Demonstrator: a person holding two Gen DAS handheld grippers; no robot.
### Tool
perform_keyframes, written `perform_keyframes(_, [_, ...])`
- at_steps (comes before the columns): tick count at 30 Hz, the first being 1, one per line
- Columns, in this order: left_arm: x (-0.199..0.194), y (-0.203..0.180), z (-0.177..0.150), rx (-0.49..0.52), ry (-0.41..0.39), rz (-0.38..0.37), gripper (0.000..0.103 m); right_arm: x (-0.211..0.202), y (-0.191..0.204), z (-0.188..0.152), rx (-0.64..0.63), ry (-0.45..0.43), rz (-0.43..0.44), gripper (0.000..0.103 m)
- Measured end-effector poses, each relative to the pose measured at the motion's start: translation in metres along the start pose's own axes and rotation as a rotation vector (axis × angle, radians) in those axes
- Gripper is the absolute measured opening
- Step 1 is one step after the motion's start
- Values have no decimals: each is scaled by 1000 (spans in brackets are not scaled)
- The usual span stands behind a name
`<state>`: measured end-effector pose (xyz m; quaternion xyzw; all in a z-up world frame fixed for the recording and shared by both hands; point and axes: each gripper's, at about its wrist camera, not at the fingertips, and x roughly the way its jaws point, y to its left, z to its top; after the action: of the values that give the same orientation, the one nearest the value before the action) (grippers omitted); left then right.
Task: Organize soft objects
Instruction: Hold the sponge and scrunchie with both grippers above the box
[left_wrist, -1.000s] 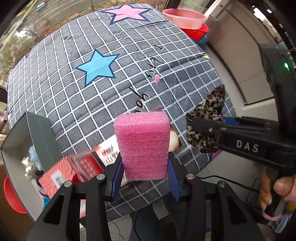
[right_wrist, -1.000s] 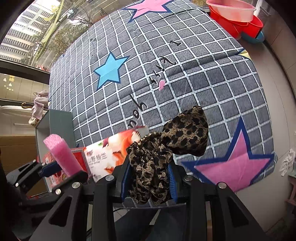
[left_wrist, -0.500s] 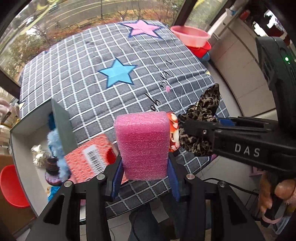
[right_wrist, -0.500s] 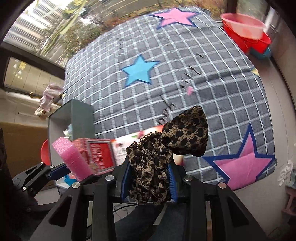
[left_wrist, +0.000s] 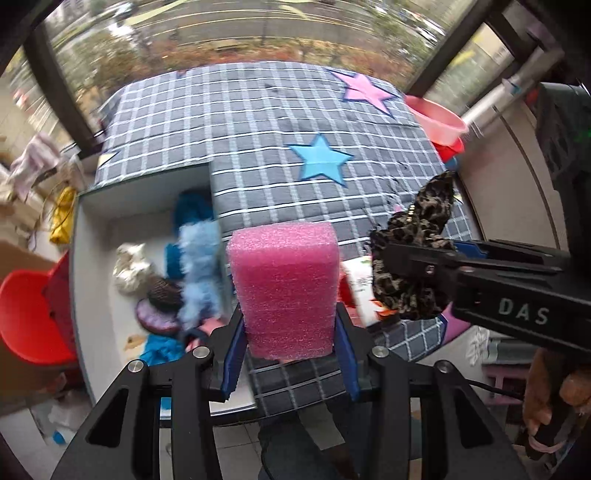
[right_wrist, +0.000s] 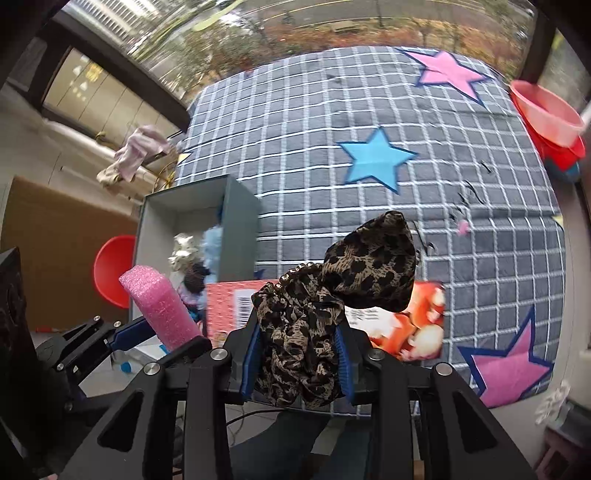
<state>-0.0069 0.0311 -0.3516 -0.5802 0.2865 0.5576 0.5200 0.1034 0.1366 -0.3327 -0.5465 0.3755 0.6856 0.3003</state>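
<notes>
My left gripper (left_wrist: 290, 334) is shut on a pink foam block (left_wrist: 286, 288) and holds it above the bed's near edge, just right of the grey storage box (left_wrist: 92, 266). The block also shows in the right wrist view (right_wrist: 159, 306). My right gripper (right_wrist: 299, 356) is shut on a leopard-print scrunchie (right_wrist: 332, 288), held to the right of the left gripper; the scrunchie also shows in the left wrist view (left_wrist: 413, 266). The box (right_wrist: 236, 229) holds several soft things, among them a light blue fluffy piece (left_wrist: 197, 262).
A checked grey bedspread (right_wrist: 332, 110) with stars covers the bed. A red tissue pack (right_wrist: 406, 325) lies near its front edge beside the box. Pink and red basins (right_wrist: 546, 118) stand at the far right. A red stool (left_wrist: 26, 302) stands left of the box.
Both grippers have swung left with their loads. The box's inside has come into the left wrist view and now sits closer to the pink block.
</notes>
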Motion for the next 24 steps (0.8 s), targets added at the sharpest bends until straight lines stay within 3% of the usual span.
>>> perform_keyframes(15, [-7,92,-30,-241,-16,61,47,31,102,15,-224,63,33,36])
perform_keyframes(24, [1,126,-44,-338,-4,98,47,50,136,16,-304,105,36,37])
